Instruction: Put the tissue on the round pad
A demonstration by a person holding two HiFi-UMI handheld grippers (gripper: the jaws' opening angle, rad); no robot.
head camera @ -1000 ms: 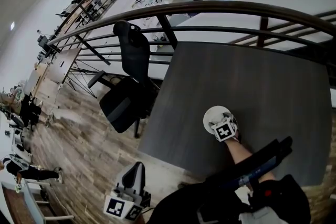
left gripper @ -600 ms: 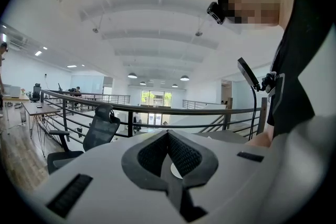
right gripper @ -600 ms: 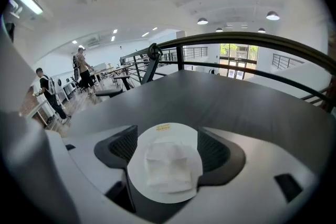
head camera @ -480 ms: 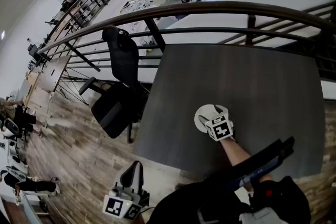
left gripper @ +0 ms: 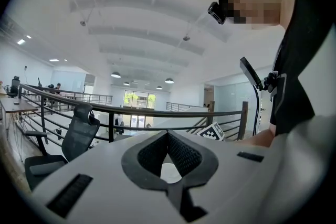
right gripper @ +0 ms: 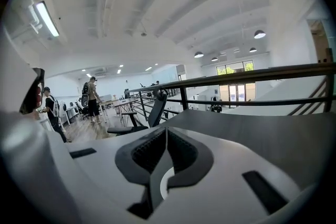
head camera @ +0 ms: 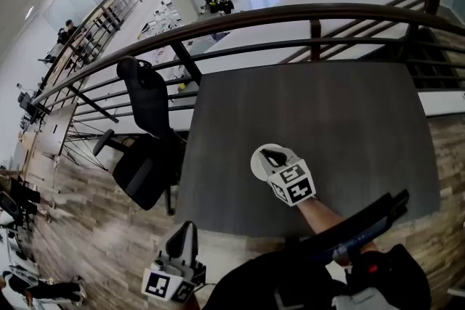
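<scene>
Head view: the right gripper hangs over the white round pad, which sits near the front edge of the grey table. The left gripper is held low, off the table – idle, I judge, since one hand suffices here. No tissue can be told apart from the pad: it is white on white and partly under the gripper, so it is probably lying there. Left gripper view: jaws pressed together, nothing between them. Right gripper view: jaws have just been closing and now meet tip to tip, empty – a white sliver shows below them, pad or tissue, cannot tell. Placement looks done.
</scene>
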